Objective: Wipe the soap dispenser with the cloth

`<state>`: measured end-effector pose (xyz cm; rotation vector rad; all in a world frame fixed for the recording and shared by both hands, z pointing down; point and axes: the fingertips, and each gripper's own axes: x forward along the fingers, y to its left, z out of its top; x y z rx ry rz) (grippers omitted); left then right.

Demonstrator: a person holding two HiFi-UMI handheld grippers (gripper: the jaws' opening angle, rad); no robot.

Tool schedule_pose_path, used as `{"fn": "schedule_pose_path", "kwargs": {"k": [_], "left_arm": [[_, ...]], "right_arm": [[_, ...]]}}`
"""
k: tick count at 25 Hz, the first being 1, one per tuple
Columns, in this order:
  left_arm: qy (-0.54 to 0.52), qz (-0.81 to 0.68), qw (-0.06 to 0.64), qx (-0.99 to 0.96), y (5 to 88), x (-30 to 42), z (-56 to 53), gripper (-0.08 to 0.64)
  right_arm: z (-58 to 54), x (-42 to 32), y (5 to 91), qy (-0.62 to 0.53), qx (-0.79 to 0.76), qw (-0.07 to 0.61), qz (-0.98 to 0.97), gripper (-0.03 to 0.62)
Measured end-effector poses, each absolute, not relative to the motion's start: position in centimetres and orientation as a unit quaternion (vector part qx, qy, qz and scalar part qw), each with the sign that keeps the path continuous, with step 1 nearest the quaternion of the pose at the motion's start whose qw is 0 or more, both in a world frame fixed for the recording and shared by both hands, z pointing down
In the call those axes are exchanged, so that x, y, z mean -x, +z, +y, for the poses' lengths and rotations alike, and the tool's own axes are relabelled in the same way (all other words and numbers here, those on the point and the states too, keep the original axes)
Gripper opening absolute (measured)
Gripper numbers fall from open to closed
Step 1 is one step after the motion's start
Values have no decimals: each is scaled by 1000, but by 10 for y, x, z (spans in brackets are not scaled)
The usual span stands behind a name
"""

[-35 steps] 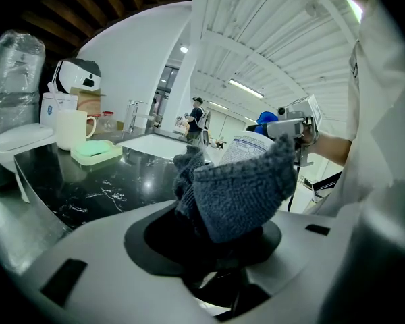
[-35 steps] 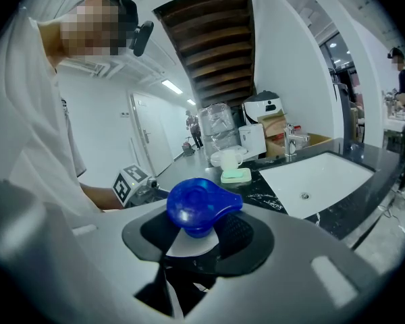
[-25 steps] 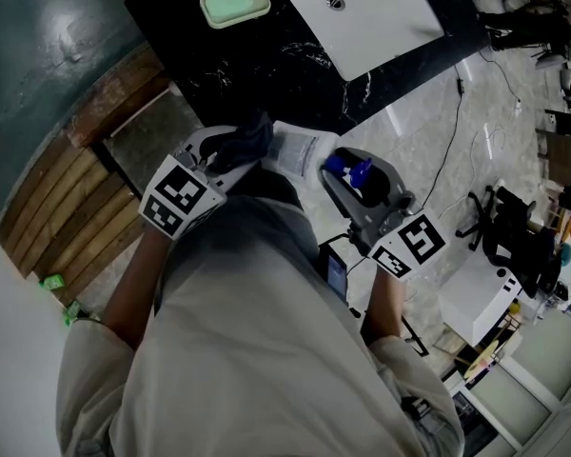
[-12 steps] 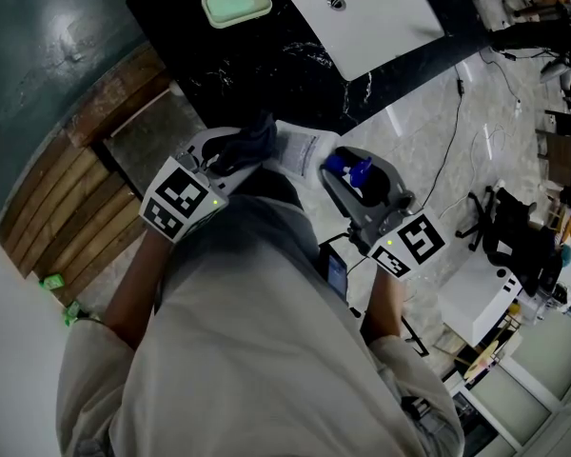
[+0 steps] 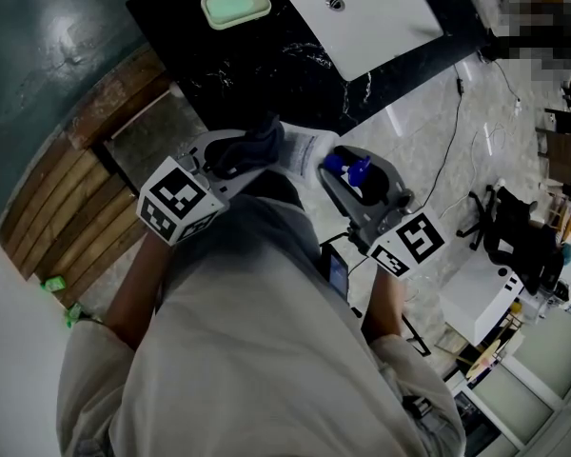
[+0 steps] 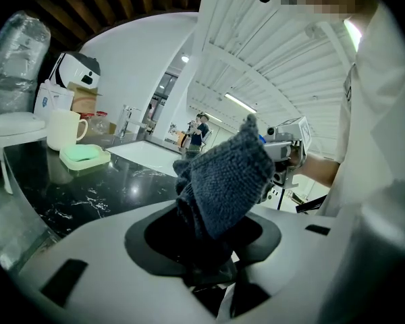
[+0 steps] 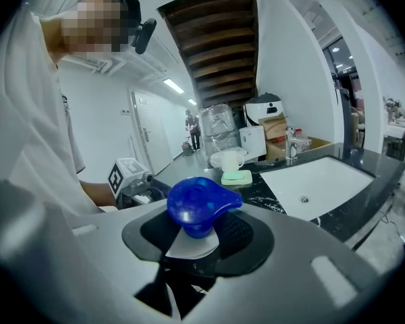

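The soap dispenser is a white bottle (image 5: pixel 302 150) with a blue pump head (image 5: pixel 347 168), held off the counter in front of the person's body. My right gripper (image 5: pixel 360 187) is shut on its neck just under the pump head (image 7: pixel 197 204). My left gripper (image 5: pixel 240 157) is shut on a dark grey cloth (image 5: pixel 257 139). The cloth's bunched end lies against the left side of the bottle. In the left gripper view the cloth (image 6: pixel 224 177) stands up out of the jaws and hides the bottle behind it.
A black marble counter (image 5: pixel 266 60) lies ahead with a white sink (image 5: pixel 362 12). A green soap dish (image 5: pixel 234 4) and a white mug (image 6: pixel 62 128) stand on it. Wooden slats (image 5: pixel 71 198) run at the left, and cables and chairs (image 5: pixel 509 236) stand on the floor at the right.
My left gripper has turned a little and pushed the cloth slightly up and right along the bottle. The right gripper and the dispenser have stayed put.
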<state>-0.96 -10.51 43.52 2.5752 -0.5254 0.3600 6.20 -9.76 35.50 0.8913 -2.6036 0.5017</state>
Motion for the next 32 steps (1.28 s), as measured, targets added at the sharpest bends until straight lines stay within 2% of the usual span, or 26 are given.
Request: {"fn": "schedule_pose_path", "kwargs": {"k": [32], "left_arm": [[100,-164,184,-964,373,-14,-108,153]], "right_arm": [[-101,-56,352,166,-314,172,-919,141]]}}
